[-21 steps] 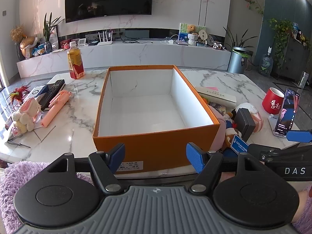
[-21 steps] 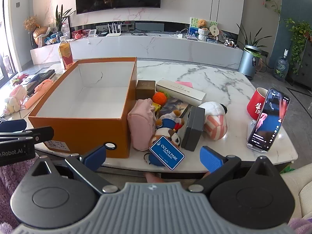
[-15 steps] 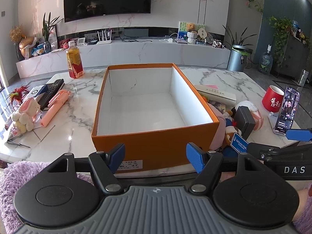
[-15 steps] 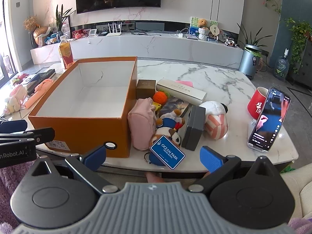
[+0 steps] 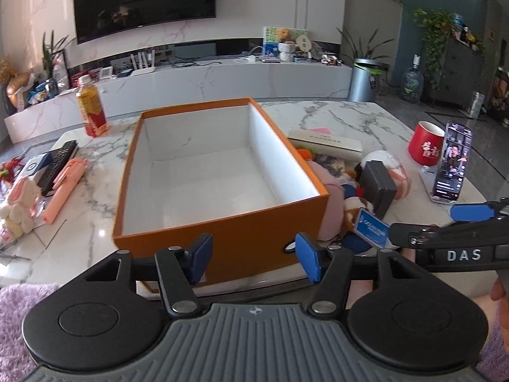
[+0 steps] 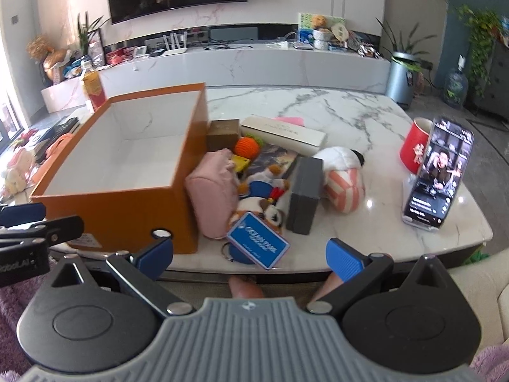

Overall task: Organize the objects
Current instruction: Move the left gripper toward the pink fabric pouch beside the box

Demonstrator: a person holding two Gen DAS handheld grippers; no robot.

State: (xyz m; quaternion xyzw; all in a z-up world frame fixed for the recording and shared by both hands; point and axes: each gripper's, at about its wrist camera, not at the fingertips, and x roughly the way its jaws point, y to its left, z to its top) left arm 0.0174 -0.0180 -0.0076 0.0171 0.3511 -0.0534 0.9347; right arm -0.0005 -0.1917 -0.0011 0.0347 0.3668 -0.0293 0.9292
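An empty orange box (image 5: 222, 238) with a white inside stands on the marble table (image 5: 366, 121); it also shows in the right wrist view (image 6: 127, 203). To its right lies a pile: a pink pouch (image 6: 213, 197), plush toys (image 6: 264, 197), a blue Ocean Park tag (image 6: 257, 244), a grey box (image 6: 303, 199), a striped plush (image 6: 345, 181), a long white box (image 6: 283, 133), a brown box (image 6: 222, 130). My left gripper (image 5: 253, 259) is open and empty at the box's near wall. My right gripper (image 6: 249, 254) is open and empty, just short of the tag.
A phone on a stand (image 6: 437, 172) and a red mug (image 6: 415, 149) stand at the table's right. A drink bottle (image 5: 91, 109), a remote (image 5: 57, 165), a pink stick (image 5: 63, 191) and a bunny plush (image 5: 19, 203) lie left of the box.
Both views have tilted and shifted a little, and both grippers have moved slightly forward toward the table. Both stay open and empty. Nothing on the table has moved.
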